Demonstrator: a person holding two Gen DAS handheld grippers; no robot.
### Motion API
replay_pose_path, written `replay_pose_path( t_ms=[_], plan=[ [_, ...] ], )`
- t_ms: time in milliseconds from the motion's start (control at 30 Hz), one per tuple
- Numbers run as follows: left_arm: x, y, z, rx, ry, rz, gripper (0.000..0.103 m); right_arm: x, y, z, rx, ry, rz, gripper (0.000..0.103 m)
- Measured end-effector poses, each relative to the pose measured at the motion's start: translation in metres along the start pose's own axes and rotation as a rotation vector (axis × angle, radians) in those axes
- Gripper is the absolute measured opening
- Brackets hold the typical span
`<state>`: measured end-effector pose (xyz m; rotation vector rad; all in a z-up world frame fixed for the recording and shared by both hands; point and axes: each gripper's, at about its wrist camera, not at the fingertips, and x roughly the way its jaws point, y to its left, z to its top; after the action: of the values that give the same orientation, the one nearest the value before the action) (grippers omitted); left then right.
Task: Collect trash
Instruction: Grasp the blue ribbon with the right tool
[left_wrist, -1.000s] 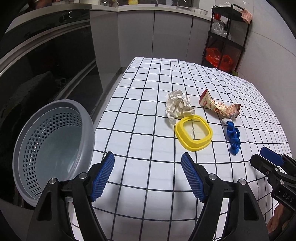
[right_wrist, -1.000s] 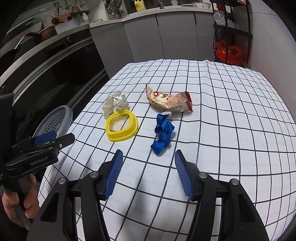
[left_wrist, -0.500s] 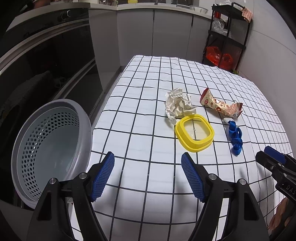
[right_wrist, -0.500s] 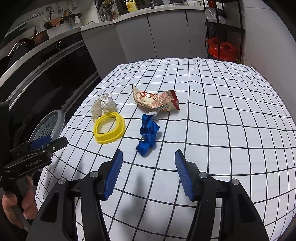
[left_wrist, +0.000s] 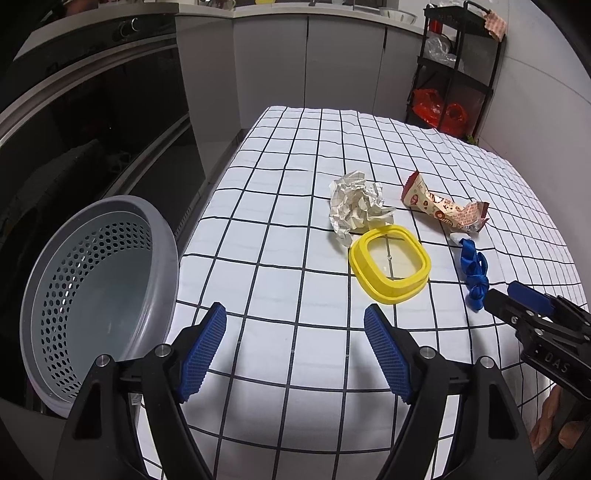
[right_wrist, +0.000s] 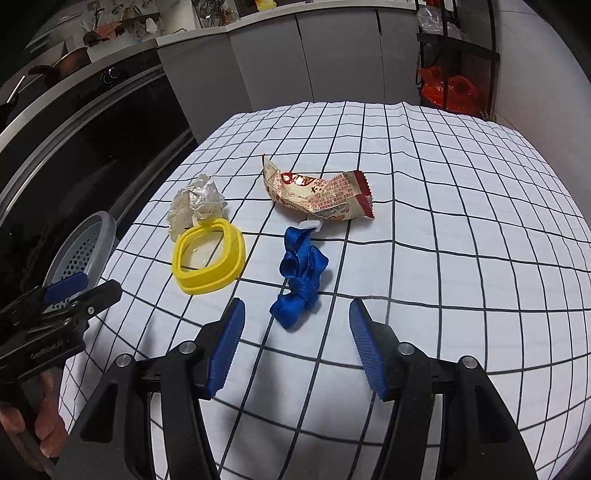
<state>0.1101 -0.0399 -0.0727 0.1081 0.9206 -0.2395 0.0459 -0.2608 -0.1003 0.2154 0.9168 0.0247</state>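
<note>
right wrist view, four trash pieces (right_wrist: 300, 280), one basket (right_wrist: 83, 249)

Basket (left_wrist: 99, 295): lower rim hidden behind left tongs (left_wrist: 295, 347). Right tongs (right_wrist: 295, 343) cut off at frame edge in left view. Small white scrap (right_wrist: 309, 224) half under blue ribbon (right_wrist: 301, 277), unidentifiable. Wrapper (right_wrist: 317, 195) print too small to read.

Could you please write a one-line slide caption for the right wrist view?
Open right gripper approaches a crumpled blue ribbon on the checked tablecloth, beside a yellow plastic ring.
</note>
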Motion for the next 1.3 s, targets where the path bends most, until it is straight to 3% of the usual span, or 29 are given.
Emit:
replay_pose_path(
  t_ms=[567, 767, 833, 1300],
  plan=[
    [0.005, -0.006, -0.001, 0.011, 0.010, 0.009, 0.076, 0.029, 0.008, 0.012, -0.025, 0.033, -0.078, 0.056],
    [0.006, -0.009, -0.001, 0.009, 0.013, 0.002, 0.076, 0.029, 0.010, 0.013, -0.031, 0.036, -0.072, 0.037],
    [0.005, -0.011, -0.001, 0.011, 0.008, 0.001, 0.078, 0.027, 0.010, 0.013, -0.028, 0.043, -0.051, 0.023],
    [0.018, -0.036, 0.009, 0.002, -0.004, -0.030, 0.083, -0.021, -0.010, 0.019, 0.035, -0.060, 0.008, 0.020]
  ],
)
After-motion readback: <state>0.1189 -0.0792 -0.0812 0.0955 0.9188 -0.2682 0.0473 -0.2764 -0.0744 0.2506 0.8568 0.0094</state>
